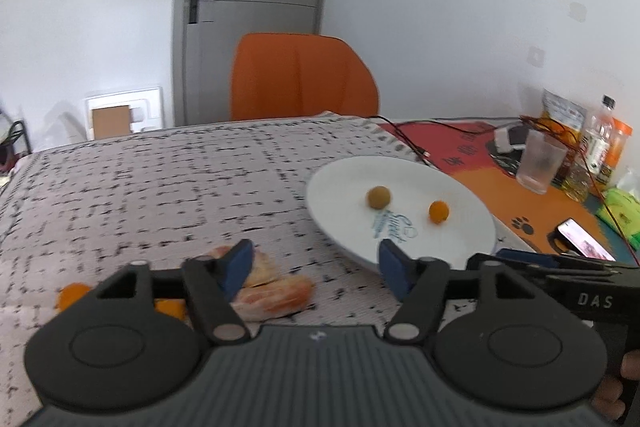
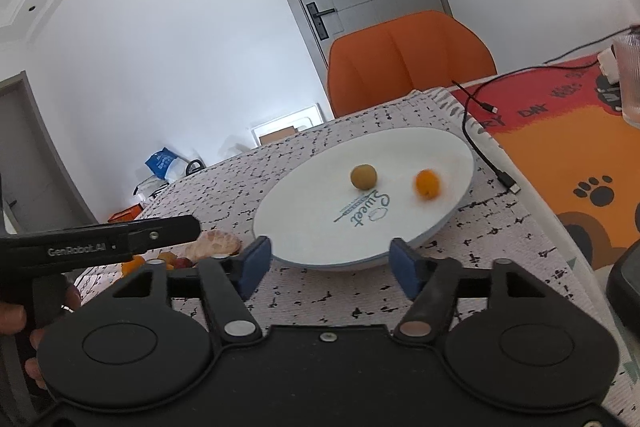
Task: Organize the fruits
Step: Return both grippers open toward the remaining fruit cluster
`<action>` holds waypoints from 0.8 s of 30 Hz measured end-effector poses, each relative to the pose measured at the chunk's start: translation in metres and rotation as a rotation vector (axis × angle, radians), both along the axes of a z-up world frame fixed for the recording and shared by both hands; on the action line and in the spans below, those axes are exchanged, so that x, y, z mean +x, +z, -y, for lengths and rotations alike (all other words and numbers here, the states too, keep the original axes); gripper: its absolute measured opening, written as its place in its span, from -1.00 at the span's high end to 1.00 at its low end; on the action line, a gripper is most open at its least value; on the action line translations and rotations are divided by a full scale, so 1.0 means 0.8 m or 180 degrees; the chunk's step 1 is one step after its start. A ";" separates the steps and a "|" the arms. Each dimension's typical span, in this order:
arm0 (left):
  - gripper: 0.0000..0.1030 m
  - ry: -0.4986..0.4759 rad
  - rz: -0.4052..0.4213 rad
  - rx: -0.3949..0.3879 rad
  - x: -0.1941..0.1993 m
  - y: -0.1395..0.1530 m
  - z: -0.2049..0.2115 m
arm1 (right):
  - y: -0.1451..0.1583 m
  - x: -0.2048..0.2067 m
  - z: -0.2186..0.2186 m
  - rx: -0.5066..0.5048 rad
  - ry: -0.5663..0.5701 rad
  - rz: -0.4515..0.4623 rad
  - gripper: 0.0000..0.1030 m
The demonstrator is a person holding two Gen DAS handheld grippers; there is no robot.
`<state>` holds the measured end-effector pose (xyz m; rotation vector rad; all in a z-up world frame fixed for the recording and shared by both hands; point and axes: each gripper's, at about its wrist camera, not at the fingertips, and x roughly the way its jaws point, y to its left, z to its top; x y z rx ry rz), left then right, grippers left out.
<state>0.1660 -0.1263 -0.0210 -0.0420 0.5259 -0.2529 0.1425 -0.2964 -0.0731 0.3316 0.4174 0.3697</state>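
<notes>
Looking from left to right, a white wall (image 1: pixel 80 7) comes first, with a flat white box (image 1: pixel 124 113) leaning low against it. Next is a grey door (image 1: pixel 256 7) with a dark handle, and an orange chair (image 1: pixel 300 79) pushed up to the surface (image 1: pixel 140 187). A pale cloth with little black marks covers this part of the surface.

On the left of the cloth lie peeled orange pieces (image 1: pixel 272 291) and some small orange fruits (image 1: pixel 72 295). The left gripper (image 1: pixel 316 269) hangs just over them. Its blue pads are wide apart and hold nothing.

To the right sits a white plate (image 2: pixel 320 235) with the word "Sweet" on it. A small brownish round fruit (image 2: pixel 363 177) and a small orange fruit (image 2: pixel 427 183) lie on the plate, a little apart. The right gripper (image 2: pixel 334 267) is near the plate's closest edge, open too, with nothing in it. A hand (image 2: pixel 24 331) holds the left gripper's handle.

Further right, a black cable (image 2: pixel 476 143) runs over the cloth onto an orange and red mat (image 2: pixel 560 131) with paw prints. A clear glass (image 1: pixel 540 161), bottles (image 1: pixel 598 139) and a phone (image 1: pixel 582 239) stand at the far right.
</notes>
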 end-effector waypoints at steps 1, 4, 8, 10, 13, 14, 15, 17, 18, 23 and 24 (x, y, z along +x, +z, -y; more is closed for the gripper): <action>-0.53 0.0011 0.0034 -0.0037 -0.004 0.001 -0.005 | 0.001 0.000 -0.002 -0.0010 0.0000 0.0010 -0.45; -0.73 0.0021 0.0136 -0.0065 -0.017 0.007 -0.019 | 0.004 -0.003 -0.010 -0.0075 -0.0069 0.0048 -0.67; -0.78 0.0053 0.0140 -0.0010 -0.029 0.011 -0.027 | 0.007 -0.005 -0.019 -0.0131 -0.0178 0.0056 -0.87; -0.79 0.0105 0.0168 -0.0007 -0.036 0.012 -0.034 | 0.008 -0.006 -0.024 -0.0159 -0.0210 0.0066 -0.99; -0.81 0.0245 0.0228 0.0017 -0.045 0.013 -0.047 | 0.011 -0.011 -0.032 -0.0191 -0.0230 0.0118 -1.00; -0.82 0.0277 0.0228 -0.0004 -0.048 0.013 -0.053 | 0.012 -0.012 -0.035 -0.0189 -0.0211 0.0129 -1.00; -0.82 0.0306 0.0221 -0.0023 -0.050 0.013 -0.058 | 0.012 -0.013 -0.039 -0.0195 -0.0190 0.0132 -1.00; -0.82 0.0372 0.0215 -0.0042 -0.055 0.014 -0.069 | 0.012 -0.011 -0.046 -0.0239 -0.0148 0.0105 -1.00; -0.82 0.0398 0.0220 -0.0040 -0.057 0.013 -0.073 | 0.013 -0.012 -0.050 -0.0260 -0.0142 0.0090 -1.00; -0.82 0.0503 0.0224 -0.0029 -0.069 0.013 -0.090 | 0.014 -0.016 -0.068 -0.0255 -0.0031 0.0077 -1.00; -0.82 0.0519 0.0223 -0.0033 -0.071 0.012 -0.094 | 0.014 -0.016 -0.072 -0.0265 -0.0018 0.0074 -1.00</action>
